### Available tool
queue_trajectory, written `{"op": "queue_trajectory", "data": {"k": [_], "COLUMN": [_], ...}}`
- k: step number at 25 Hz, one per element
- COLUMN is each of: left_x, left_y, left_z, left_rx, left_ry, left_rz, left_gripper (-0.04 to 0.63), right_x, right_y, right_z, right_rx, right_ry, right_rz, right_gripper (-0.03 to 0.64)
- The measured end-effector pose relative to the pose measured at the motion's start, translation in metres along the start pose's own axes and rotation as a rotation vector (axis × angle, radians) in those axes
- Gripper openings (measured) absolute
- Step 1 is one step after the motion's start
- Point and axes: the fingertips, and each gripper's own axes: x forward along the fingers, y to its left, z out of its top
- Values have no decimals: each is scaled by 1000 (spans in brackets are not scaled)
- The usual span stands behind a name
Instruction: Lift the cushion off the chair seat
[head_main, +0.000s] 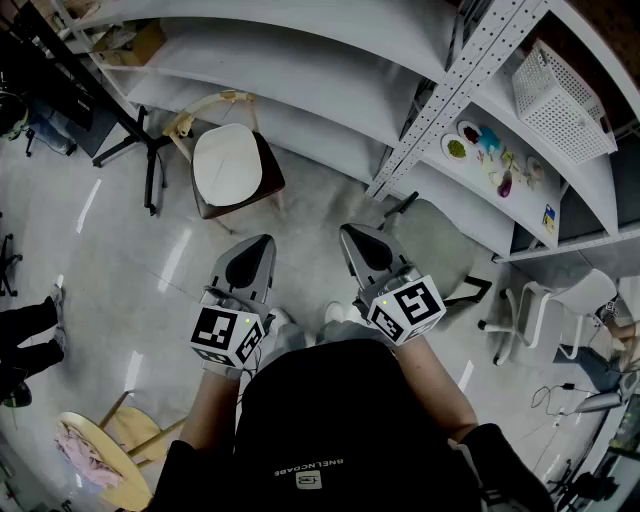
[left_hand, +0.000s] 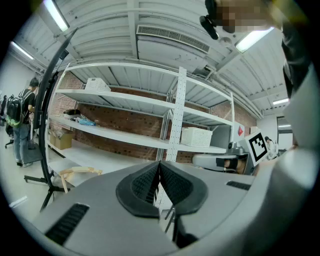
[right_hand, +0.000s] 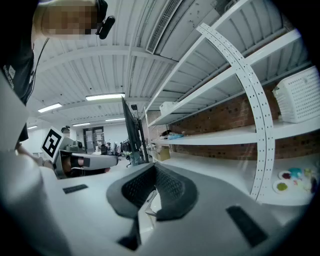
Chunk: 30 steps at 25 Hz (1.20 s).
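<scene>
A white cushion (head_main: 228, 165) lies on the brown seat of a wooden-framed chair (head_main: 270, 182) on the floor ahead and to the left, in front of the shelving. My left gripper (head_main: 258, 243) is held level, shut and empty, well short of the chair. Beside it my right gripper (head_main: 350, 233) is also shut with nothing between its pads. In the left gripper view the black pads (left_hand: 170, 182) meet, and the chair's wooden back (left_hand: 80, 171) shows low at the left. The right gripper view shows its pads (right_hand: 172, 187) closed together.
A long white shelving rack (head_main: 300, 60) runs along the back, with a white basket (head_main: 560, 100) and a paint palette (head_main: 480, 145) at the right. A grey office chair (head_main: 440, 250) stands at the right. A black stand (head_main: 150, 150), a person's legs (head_main: 25, 335) and a wooden stool (head_main: 95, 445) are at the left.
</scene>
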Motion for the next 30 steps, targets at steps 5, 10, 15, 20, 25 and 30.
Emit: {"op": "queue_trajectory", "data": {"k": [5,10,15,20,25,30], "left_x": [-4,-9,-15,-30,-45,-55], "left_y": [8,16,28,52,84,106], "left_z": [1,1,-3,-7,-14,-22], "left_rx": [-4,-8,-15,-19,-35,-45], "left_ry": [-5,-3,1,1,9,25], "left_rz": [-1,-3,-6,-11,-16,-25], "left_gripper": [14,14,14,14,14,14], "right_x": [7,13,22,42,66,80], "right_y": [8,15,22,35,50,61], "right_z": [1,4,5,1,-6,-9], "right_rx": [-13,-15,12,1,-15,-20], "right_ry": [0,-4,-25,-13,3,9], "right_rz": [5,13,15,-9,-27,-47], "right_gripper": [9,9,9,9,9,11]}}
